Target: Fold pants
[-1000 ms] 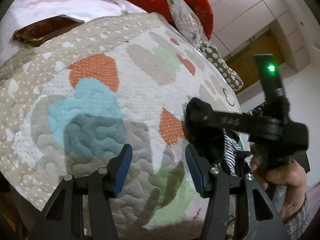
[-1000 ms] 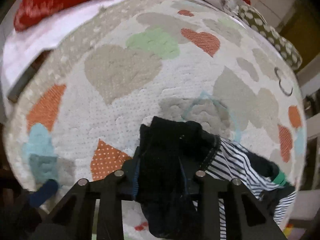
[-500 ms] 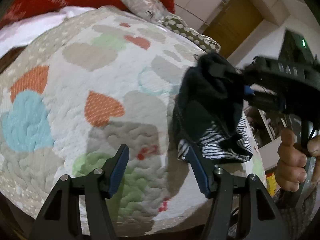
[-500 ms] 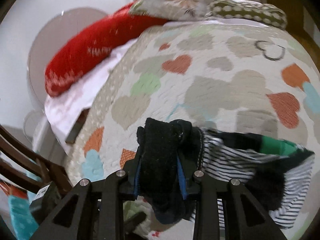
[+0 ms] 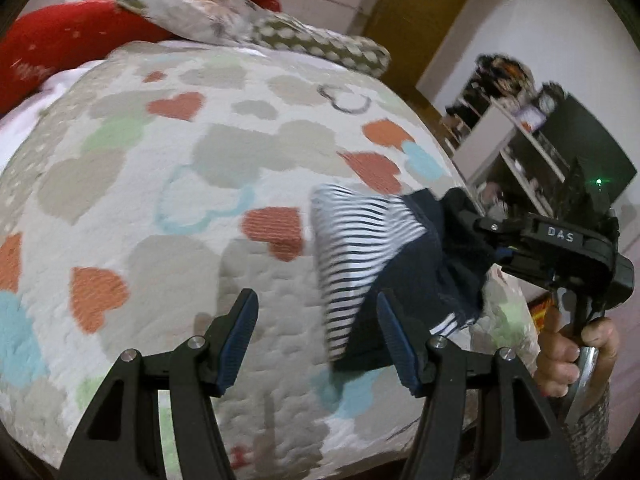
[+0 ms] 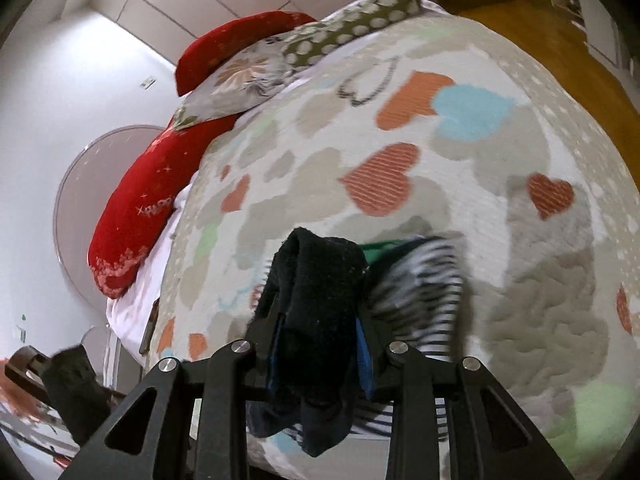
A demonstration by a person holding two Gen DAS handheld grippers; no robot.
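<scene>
The pants (image 5: 384, 276), dark cloth with a striped panel, hang bunched in mid-air at centre right of the left wrist view, pinched in the pressed-together jaws of the right gripper (image 6: 320, 344); they look light, limp and likely to sag, so a free corner of the striped edge seems the best second hold. The left gripper (image 5: 316, 336) is spread and empty just below them, and the heart-patterned quilt (image 5: 160, 184) offers broad open room to the left, with pillows (image 5: 248, 20) along the top.
</scene>
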